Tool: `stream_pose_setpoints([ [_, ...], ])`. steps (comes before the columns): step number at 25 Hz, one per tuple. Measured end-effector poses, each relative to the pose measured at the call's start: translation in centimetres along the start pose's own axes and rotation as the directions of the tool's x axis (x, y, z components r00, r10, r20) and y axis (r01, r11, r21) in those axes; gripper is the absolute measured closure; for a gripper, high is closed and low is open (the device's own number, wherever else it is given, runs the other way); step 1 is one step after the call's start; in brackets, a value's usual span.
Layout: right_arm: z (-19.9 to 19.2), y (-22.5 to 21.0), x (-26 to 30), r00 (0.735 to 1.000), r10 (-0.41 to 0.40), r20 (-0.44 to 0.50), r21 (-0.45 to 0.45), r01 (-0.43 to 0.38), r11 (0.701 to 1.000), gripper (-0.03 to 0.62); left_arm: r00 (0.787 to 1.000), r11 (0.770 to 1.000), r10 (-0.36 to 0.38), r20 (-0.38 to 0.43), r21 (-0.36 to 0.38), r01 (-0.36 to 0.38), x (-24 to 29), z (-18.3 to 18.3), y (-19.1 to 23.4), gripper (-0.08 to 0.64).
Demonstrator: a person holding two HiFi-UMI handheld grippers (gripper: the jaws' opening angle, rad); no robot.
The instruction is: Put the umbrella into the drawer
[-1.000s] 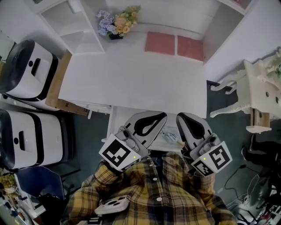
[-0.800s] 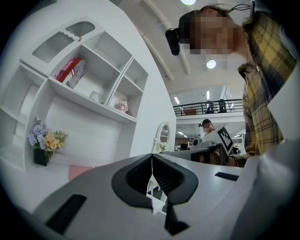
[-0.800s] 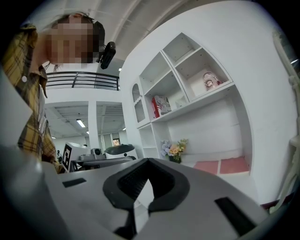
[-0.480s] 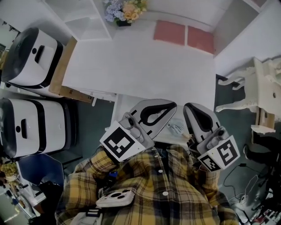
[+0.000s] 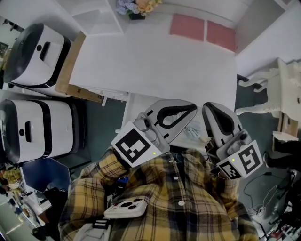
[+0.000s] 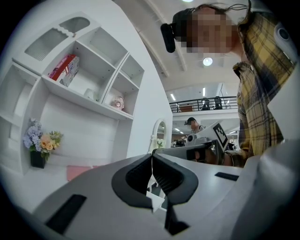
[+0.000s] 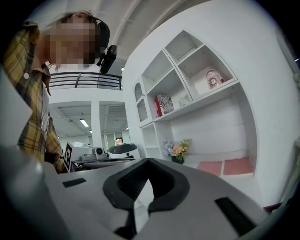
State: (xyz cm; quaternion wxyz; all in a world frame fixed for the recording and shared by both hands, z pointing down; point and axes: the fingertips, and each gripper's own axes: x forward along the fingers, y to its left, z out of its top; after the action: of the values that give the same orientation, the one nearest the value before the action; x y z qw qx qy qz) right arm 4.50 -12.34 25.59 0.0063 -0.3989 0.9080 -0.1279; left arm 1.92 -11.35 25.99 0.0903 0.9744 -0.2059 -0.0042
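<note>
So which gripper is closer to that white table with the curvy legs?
Right. The right gripper sits just left of the white table, with a strip of dark floor between; the left gripper is farther left, on the right gripper's other side.

- Your left gripper (image 5: 192, 108) and right gripper (image 5: 208, 108) lie side by side, each with its jaws together, pointing toward the white table (image 5: 155, 61).
- Both are above the open drawer (image 5: 134, 107) that juts from under the table's near edge.
- A pale bundle (image 5: 192, 130) lies in the drawer between them; too little shows to name it.
- Flowers (image 5: 137, 5) stand at the table's far edge, and two pink mats (image 5: 187, 26) lie near its far right corner.
- A wooden board (image 5: 70, 63) runs along the table's left edge, with two white-and-black machines (image 5: 35, 54) beyond it.
- White furniture (image 5: 275, 92) with curved legs stands off the right edge.
- Your plaid shirt (image 5: 164, 197) fills the bottom.
</note>
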Motion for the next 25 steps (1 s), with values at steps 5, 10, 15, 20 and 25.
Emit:
stream_pose_setpoints([
  [5,-0.5,-0.2,-0.1,1.0,-0.002,-0.015,-0.011,0.002,1.0,0.577,1.0,1.0,0.0,0.0,0.007,0.0,0.2,-0.3,0.0,0.54],
  [10,-0.8,-0.2,0.0,1.0,0.007,-0.023,-0.005,-0.008,1.0,0.577,1.0,1.0,0.002,0.001,0.001,-0.002,0.4,-0.3,0.1,0.54],
  [15,-0.7,-0.5,0.1,1.0,0.011,-0.024,0.0,-0.011,1.0,0.577,1.0,1.0,0.006,0.001,0.006,-0.006,0.7,-0.2,0.3,0.54],
  [20,-0.9,-0.4,0.1,0.999,0.014,-0.031,0.004,-0.013,1.0,0.577,1.0,1.0,0.006,-0.003,0.004,-0.006,0.7,-0.3,0.2,0.54],
  [25,-1.2,-0.4,0.3,0.999,0.021,-0.039,0.004,-0.021,1.0,0.577,1.0,1.0,0.004,-0.008,0.0,-0.004,0.8,-0.7,0.1,0.54],
])
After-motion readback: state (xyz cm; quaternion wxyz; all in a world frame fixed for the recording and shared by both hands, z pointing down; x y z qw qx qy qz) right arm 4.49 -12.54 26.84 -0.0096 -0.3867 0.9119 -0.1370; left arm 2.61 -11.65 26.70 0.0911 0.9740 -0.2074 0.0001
